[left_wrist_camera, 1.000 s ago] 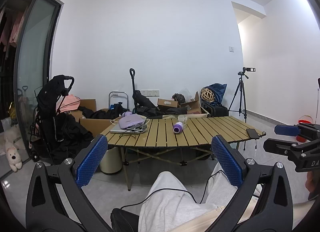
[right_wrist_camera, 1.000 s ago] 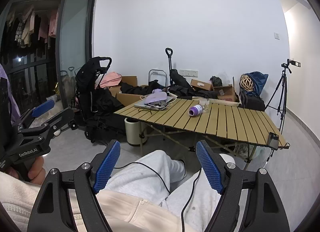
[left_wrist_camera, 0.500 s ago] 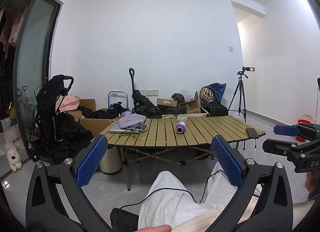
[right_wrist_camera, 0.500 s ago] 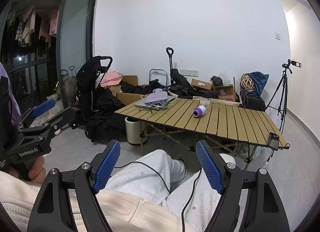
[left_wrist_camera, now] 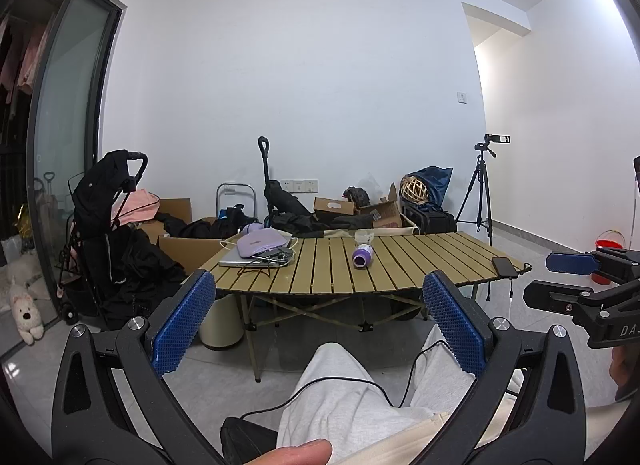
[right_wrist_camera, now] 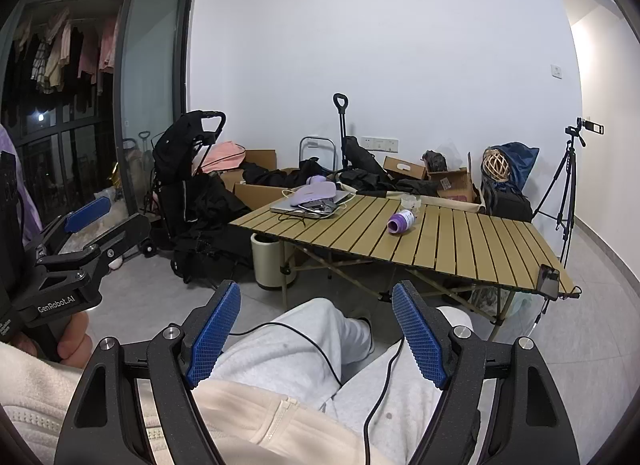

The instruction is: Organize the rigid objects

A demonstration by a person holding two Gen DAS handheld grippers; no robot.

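Observation:
A slatted wooden folding table [left_wrist_camera: 400, 265] [right_wrist_camera: 460, 241] stands across the room. On it lie a purple and white bottle [left_wrist_camera: 363, 255] [right_wrist_camera: 402, 221] on its side, a silver laptop [left_wrist_camera: 248, 261] [right_wrist_camera: 296, 207] with a lilac case [left_wrist_camera: 260, 243] [right_wrist_camera: 314, 191] and cables on top, a clear cup [left_wrist_camera: 364, 235] and a black phone [left_wrist_camera: 505, 266] [right_wrist_camera: 549, 281] at the right edge. My left gripper [left_wrist_camera: 316, 317] and right gripper [right_wrist_camera: 316, 329] are both open and empty, held over my lap, far from the table.
A black stroller [left_wrist_camera: 108, 225] stands left of the table. Cardboard boxes [left_wrist_camera: 336, 207] and dark clothes fill the back wall. A tripod with a camera [left_wrist_camera: 480, 193] stands at the right. A round bin [left_wrist_camera: 220, 325] sits under the table. My grey-trousered legs [left_wrist_camera: 340, 385] stretch toward it.
Both views have shifted slightly. The table and its objects sit a touch further right in the frames. A fingertip now shows at the bottom of the left wrist view. Both grippers stay open.

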